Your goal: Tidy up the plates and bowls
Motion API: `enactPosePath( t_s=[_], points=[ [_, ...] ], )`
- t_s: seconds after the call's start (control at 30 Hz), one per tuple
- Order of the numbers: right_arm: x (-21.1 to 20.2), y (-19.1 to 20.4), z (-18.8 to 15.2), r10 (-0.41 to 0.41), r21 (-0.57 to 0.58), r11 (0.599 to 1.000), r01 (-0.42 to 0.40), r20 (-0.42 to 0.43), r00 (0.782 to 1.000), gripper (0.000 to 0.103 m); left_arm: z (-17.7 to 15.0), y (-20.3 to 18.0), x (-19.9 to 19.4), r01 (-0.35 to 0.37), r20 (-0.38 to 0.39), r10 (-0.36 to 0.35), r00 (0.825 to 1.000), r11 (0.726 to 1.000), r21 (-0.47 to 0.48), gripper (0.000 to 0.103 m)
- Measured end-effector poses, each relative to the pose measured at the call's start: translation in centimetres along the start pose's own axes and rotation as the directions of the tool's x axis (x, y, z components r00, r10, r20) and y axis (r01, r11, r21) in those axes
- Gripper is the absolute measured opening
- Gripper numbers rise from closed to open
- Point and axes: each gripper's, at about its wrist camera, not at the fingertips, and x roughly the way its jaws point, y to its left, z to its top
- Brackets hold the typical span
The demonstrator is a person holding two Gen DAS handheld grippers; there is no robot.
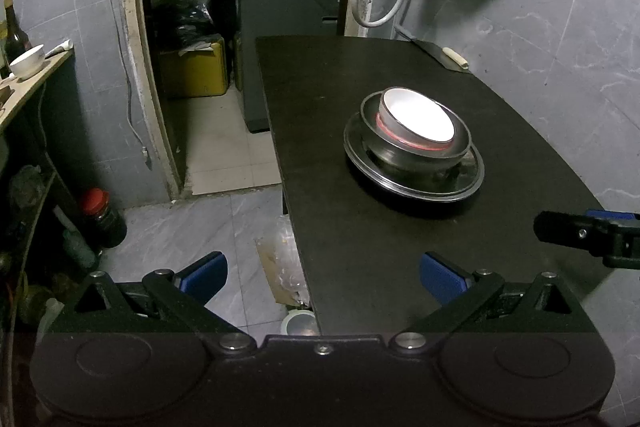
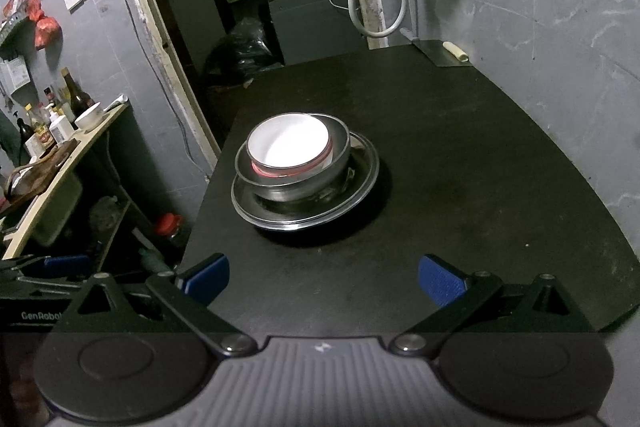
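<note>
- Sitting mouth-up mid-table (image 2: 480, 147): a white bowl (image 2: 288, 143) nested in a steel bowl (image 2: 340, 163) on a steel plate (image 2: 360, 187); round, no long axis
- left gripper (image 1: 324, 277) and right gripper (image 2: 324, 279): jaws spread, empty, short of the stack

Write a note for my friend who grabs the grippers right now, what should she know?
Left gripper: open, holding nothing, near the table's left edge.
Right gripper: open, holding nothing, over the table, facing the stack.
Things: white bowl sits inside the steel bowl, which sits on the steel plate, mid-table. The white bowl leans a bit.
Done: the three are stacked.
Left: maybe level the white bowl. Another white bowl is on the side shelf; I cannot tell if it belongs to the job.
</note>
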Motion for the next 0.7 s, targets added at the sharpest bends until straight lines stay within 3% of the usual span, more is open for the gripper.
enactPosePath(
  t_s=[0.7],
  points=[
    [0.49, 0.36, 0.49, -0.017, -0.003, 1.0, 0.017, -0.002, 1.0, 0.103, 0.09, 0.02, 0.25, 0.003, -0.001, -0.003, 1.0, 1.0, 0.004, 0.102]
  ],
)
